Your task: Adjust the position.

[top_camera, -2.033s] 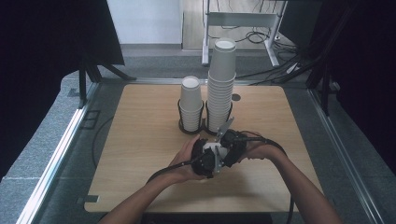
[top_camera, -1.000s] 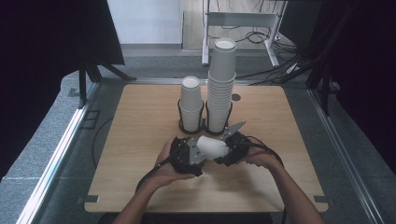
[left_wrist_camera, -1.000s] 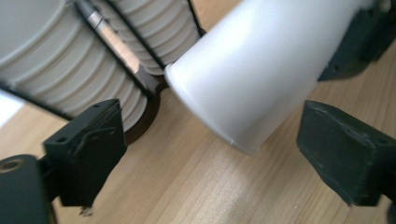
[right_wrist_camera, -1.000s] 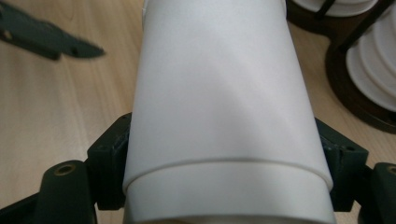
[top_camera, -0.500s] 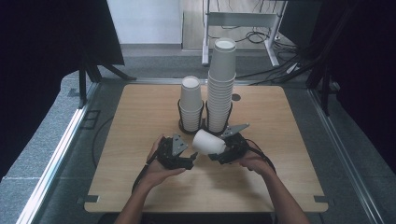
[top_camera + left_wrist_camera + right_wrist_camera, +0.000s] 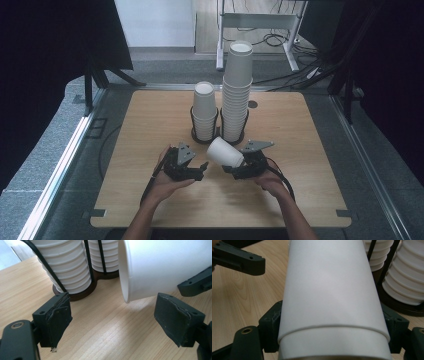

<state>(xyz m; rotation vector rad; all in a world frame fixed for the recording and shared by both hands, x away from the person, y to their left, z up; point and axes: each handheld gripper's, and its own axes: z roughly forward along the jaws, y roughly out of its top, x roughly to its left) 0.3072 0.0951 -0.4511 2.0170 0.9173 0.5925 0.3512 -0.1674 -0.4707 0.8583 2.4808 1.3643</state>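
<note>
At frame centre, the right claw [image 6: 239, 165] pinches a white paper cup [image 6: 225, 151] sideways by its base, seemingly freeing its mouth for stacking. The left claw [image 6: 197, 169] has just narrowed yet stands spread, empty, just beside the rim over the desk [image 6: 310, 150].

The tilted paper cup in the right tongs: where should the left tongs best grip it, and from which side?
Probably the free rim end of the paper cup, approached from the left tongs: the cup lies on its side, mouth pointing toward them, while the right tongs clamp its base.
</note>
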